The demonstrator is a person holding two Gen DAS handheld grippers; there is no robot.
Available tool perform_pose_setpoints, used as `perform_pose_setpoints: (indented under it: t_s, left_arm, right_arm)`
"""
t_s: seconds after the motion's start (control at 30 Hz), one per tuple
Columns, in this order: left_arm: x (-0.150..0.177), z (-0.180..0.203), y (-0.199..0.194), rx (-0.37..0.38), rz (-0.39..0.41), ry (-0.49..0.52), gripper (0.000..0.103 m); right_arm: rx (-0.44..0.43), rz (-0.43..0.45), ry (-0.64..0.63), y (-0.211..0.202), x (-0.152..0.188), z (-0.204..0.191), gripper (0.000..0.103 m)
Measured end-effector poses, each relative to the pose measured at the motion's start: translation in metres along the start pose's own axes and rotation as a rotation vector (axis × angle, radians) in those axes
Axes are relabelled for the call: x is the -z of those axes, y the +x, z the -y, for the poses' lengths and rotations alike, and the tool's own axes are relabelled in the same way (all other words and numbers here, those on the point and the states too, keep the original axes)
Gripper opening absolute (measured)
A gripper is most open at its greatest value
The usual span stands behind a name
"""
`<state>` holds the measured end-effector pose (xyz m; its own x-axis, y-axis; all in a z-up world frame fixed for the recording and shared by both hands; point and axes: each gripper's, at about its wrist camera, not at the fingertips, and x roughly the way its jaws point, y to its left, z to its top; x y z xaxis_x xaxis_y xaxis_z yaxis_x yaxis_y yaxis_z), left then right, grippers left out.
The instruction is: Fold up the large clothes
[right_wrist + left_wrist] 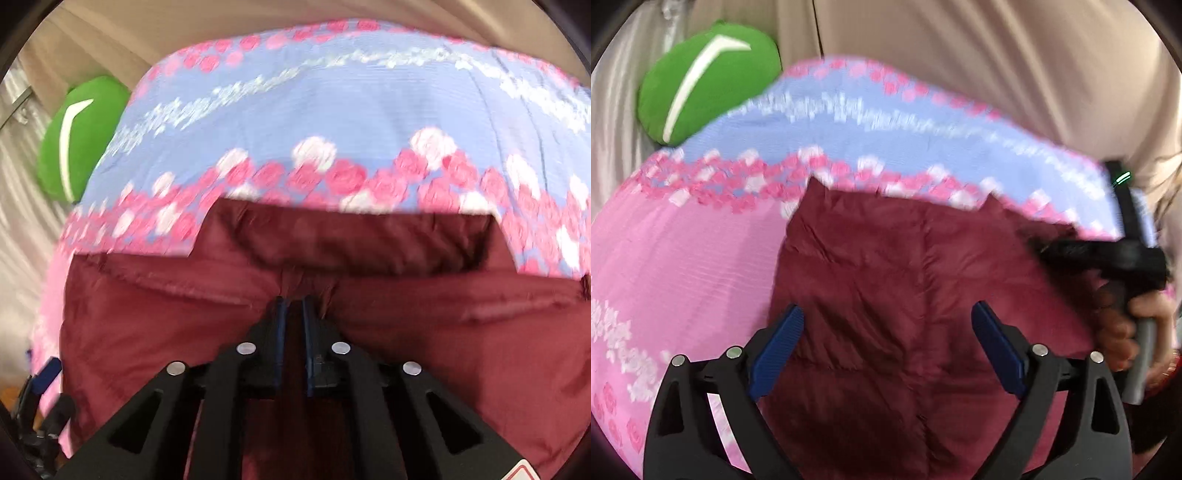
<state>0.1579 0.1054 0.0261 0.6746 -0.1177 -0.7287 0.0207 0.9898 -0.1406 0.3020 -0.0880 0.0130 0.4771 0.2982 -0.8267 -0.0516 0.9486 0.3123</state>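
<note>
Right claw (293, 314) pinches a fold of the quilted maroon jacket (461, 332); left claw (888, 339) hangs spread wide above it, on the floral bedspread (683, 251).

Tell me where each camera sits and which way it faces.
Left wrist: on the left gripper, looking forward over its open jaws at the maroon puffer jacket on the floral bedspread; the right gripper and the person's hand show at right.
Right wrist: on the right gripper, jaws shut on the jacket below its collar.
Shared: jacket, bedspread, green cushion.
</note>
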Motion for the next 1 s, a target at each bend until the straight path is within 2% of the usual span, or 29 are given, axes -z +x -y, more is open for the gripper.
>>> perform_pose_setpoints:
  t_s: [0.07, 0.13, 0.2, 0.27, 0.33, 0.47, 0.57, 0.63, 0.73, 0.8, 0.87, 0.9, 0.93, 0.97, 1.0]
  left_arm:
    - [0.002, -0.003, 0.016, -0.013, -0.026, -0.012, 0.091]
    - [0.003, -0.004, 0.015, -0.004, -0.013, -0.015, 0.091]
    - [0.004, -0.005, 0.016, -0.003, -0.008, -0.015, 0.091]
    - [0.004, -0.004, 0.019, -0.012, -0.010, -0.019, 0.093]
    - [0.004, -0.003, 0.015, -0.014, -0.010, -0.012, 0.092]
    - [0.011, -0.025, -0.024, 0.010, 0.022, -0.048, 0.093]
    - [0.027, -0.058, -0.045, 0.015, 0.013, -0.108, 0.094]
    - [0.038, -0.074, -0.041, 0.037, -0.029, -0.164, 0.094]
    - [0.054, -0.090, -0.023, 0.118, -0.113, -0.257, 0.094]
    - [0.059, -0.085, -0.024, 0.122, -0.077, -0.252, 0.095]
    - [0.058, -0.077, -0.022, 0.163, -0.089, -0.235, 0.094]
    - [0.059, -0.073, -0.022, 0.178, -0.089, -0.233, 0.093]
    - [0.058, -0.068, -0.021, 0.194, -0.093, -0.220, 0.086]
    - [0.058, -0.061, -0.019, 0.220, -0.107, -0.199, 0.073]
    - [0.057, -0.056, -0.018, 0.241, -0.117, -0.192, 0.065]
  right_arm:
    - [-0.027, 0.034, 0.050, -0.015, 0.003, 0.005, 0.014]
    - [-0.096, 0.097, 0.031, -0.042, 0.017, 0.007, 0.016]
    - [-0.086, 0.127, -0.006, -0.054, 0.031, 0.005, 0.016]
    - [-0.021, 0.092, -0.069, -0.043, 0.041, -0.003, 0.017]
    - [0.076, 0.049, -0.061, -0.028, 0.046, 0.000, 0.011]
    - [-0.012, 0.095, -0.021, -0.067, 0.067, 0.005, 0.012]
    - [-0.028, 0.104, -0.021, -0.085, 0.088, 0.011, 0.013]
    - [-0.044, 0.070, -0.023, -0.081, 0.097, 0.014, 0.013]
    - [-0.038, 0.040, -0.013, -0.065, 0.104, 0.014, 0.011]
    - [-0.045, 0.038, -0.013, -0.059, 0.105, 0.016, 0.010]
    - [-0.048, 0.039, -0.021, -0.056, 0.106, 0.016, 0.010]
    - [-0.050, 0.040, -0.022, -0.056, 0.107, 0.016, 0.010]
    - [-0.051, 0.042, -0.023, -0.055, 0.108, 0.017, 0.011]
    - [-0.051, 0.045, -0.025, -0.054, 0.109, 0.016, 0.011]
    - [-0.052, 0.048, -0.023, -0.054, 0.110, 0.017, 0.011]
